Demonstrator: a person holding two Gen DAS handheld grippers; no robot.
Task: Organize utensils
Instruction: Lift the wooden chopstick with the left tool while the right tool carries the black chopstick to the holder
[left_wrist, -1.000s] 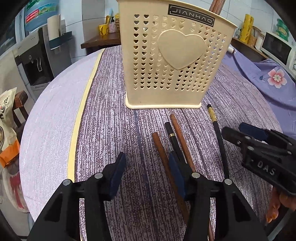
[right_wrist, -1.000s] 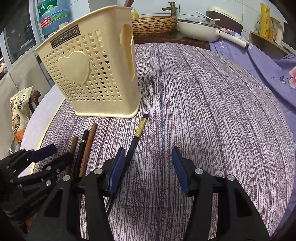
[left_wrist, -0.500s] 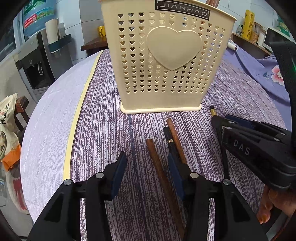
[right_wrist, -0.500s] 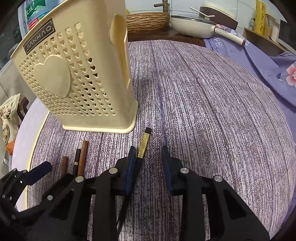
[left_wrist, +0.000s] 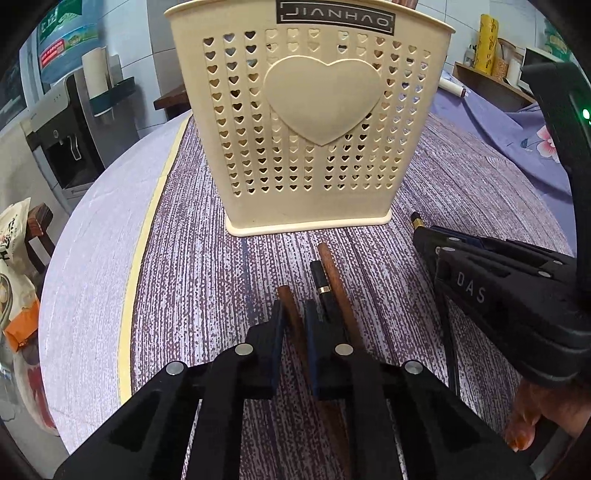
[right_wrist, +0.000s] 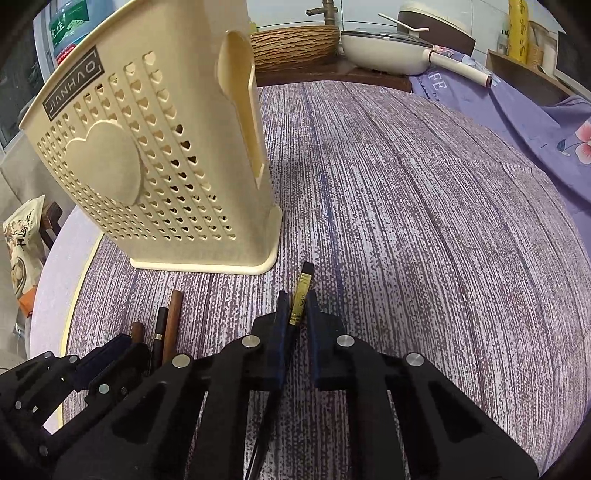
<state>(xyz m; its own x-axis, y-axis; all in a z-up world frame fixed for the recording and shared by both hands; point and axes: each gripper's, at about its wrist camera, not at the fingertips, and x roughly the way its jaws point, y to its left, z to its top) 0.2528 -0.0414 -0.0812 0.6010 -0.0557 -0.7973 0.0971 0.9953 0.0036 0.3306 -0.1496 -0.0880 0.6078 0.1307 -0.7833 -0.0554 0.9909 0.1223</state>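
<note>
A cream heart-pierced utensil basket (left_wrist: 314, 129) (right_wrist: 155, 177) stands upright on the purple streaked tablecloth (right_wrist: 424, 240). In front of it lie several chopsticks. My left gripper (left_wrist: 294, 314) is shut on a brown chopstick (left_wrist: 286, 295), whose tip pokes out between the pads. Just right of it lie a black chopstick with a gold ring (left_wrist: 318, 275) and a second brown one (left_wrist: 327, 258), both free. My right gripper (right_wrist: 298, 299) is shut on a black chopstick with a gold band (right_wrist: 301, 291), which is still flat on the cloth. In the right wrist view the left gripper (right_wrist: 110, 350) shows at lower left.
A cream pan (right_wrist: 388, 55) and a wicker bowl (right_wrist: 295, 44) sit on a wooden ledge behind the table. Purple floral fabric (right_wrist: 535, 122) lies at the right. A water dispenser (left_wrist: 62, 129) and a snack bag (left_wrist: 14, 258) are off the left edge.
Both grippers have closed, the left around the brown chopstick and the right around the black gold-banded one. Both views have drawn nearer the basket.
</note>
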